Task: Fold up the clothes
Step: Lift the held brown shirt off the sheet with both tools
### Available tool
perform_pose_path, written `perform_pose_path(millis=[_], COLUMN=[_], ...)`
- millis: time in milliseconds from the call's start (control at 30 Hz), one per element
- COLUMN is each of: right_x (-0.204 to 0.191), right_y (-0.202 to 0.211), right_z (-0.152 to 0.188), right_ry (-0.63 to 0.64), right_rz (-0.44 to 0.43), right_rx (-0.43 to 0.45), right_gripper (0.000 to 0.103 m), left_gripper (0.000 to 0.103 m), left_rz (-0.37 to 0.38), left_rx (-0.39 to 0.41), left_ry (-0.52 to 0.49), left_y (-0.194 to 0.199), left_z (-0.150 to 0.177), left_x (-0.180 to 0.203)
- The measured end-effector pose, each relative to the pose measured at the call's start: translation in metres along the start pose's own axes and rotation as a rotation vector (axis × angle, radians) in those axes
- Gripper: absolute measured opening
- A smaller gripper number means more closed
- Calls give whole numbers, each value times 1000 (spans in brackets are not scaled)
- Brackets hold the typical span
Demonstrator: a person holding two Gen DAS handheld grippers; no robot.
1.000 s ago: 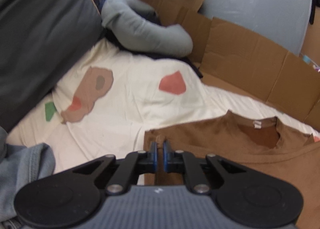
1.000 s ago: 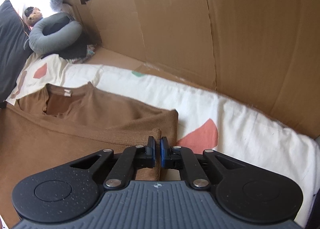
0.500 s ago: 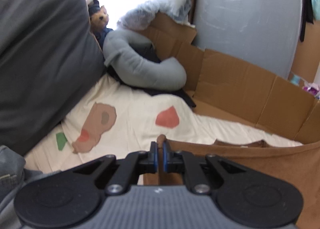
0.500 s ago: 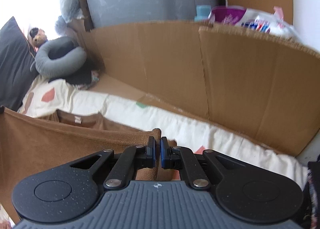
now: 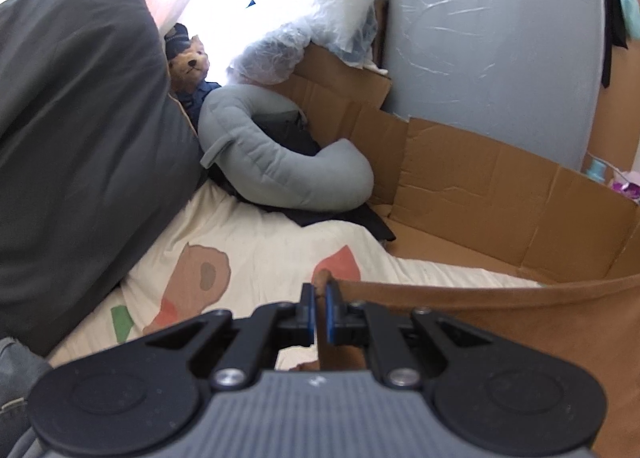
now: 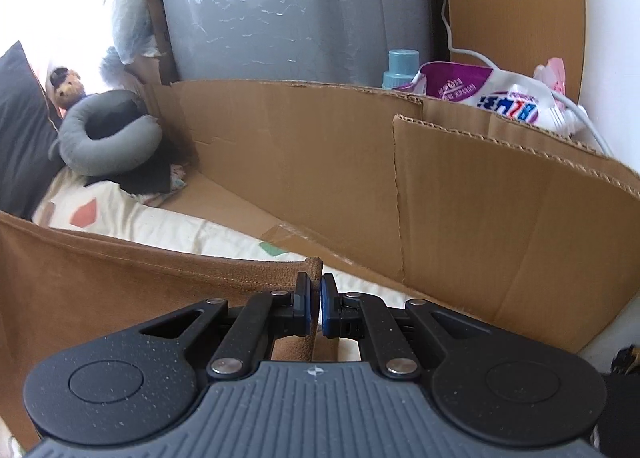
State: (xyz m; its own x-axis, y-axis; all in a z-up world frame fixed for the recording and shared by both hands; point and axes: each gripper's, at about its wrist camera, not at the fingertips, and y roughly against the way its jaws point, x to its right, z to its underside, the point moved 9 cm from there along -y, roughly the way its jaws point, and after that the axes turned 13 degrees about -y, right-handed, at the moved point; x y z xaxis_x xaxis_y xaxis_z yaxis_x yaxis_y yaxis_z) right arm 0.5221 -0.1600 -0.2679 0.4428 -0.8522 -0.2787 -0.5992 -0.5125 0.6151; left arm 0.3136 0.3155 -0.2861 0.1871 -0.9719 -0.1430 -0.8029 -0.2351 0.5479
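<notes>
The left gripper (image 5: 319, 312) was seen clamped on a corner of a brown knitted garment (image 5: 520, 322), a small tuft of the cloth standing up between its blue pads (image 5: 330, 314). From that pinch the garment's upper edge was stretched taut toward the right of the left wrist view, the cloth hanging below it like a curtain. The right gripper (image 6: 314, 308) was likewise closed on the other corner of the garment (image 6: 120, 290), with a tuft pinched between its pads (image 6: 327, 310) and the taut edge running off to the left. The garment was thus held up by both corners above a cream bedsheet printed with coloured patches (image 5: 256, 258), which lay beyond and beneath it.

At the far left a large dark grey pillow (image 5: 80, 129) was propped up, and a small brown teddy bear in a dark cap (image 5: 190, 65) was tucked behind it. A grey curved neck cushion (image 5: 276, 165) rested on dark clothing (image 5: 352, 221) at the far end of the sheet. Flattened brown cardboard panels (image 6: 320, 161) were stood along the right side of the bed, with a tall grey plastic-wrapped bundle (image 6: 288, 5) behind them. Over the cardboard's top edge a pale blue bottle cap (image 6: 401, 67) and a white and purple printed bag (image 6: 492, 95) were visible.
</notes>
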Motion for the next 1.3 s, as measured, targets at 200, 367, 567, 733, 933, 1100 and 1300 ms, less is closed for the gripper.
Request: perform_pose_path(millis=[200, 367, 567, 733, 933, 1100, 1300], right_x=[2, 6, 10, 11, 11, 14, 13], right_y=[-33, -61, -86, -104, -117, -127, -133], right_z=[-2, 5, 15, 17, 23, 27, 27], right_ry=[21, 63, 76, 91, 101, 93, 76], right_rz=[40, 80, 118, 155, 179, 215, 237], right_rx=[-32, -80, -129, -145, -166, -146, -129], right_gripper=[4, 4, 4, 3, 3, 3, 3], left_gripper=[5, 5, 5, 5, 5, 5, 5], left_rz=[-15, -22, -27, -39, -60, -70, -81], left_rx=[-38, -79, -128, -139, -158, -180, -207], left_ry=[-38, -74, -99, -99, -144, -161, -171], left_y=[-30, -58, -85, -96, -111, -121, -130], left_z=[6, 12, 20, 22, 28, 34, 40], left_x=[-1, 1, 2, 1, 6, 6, 7])
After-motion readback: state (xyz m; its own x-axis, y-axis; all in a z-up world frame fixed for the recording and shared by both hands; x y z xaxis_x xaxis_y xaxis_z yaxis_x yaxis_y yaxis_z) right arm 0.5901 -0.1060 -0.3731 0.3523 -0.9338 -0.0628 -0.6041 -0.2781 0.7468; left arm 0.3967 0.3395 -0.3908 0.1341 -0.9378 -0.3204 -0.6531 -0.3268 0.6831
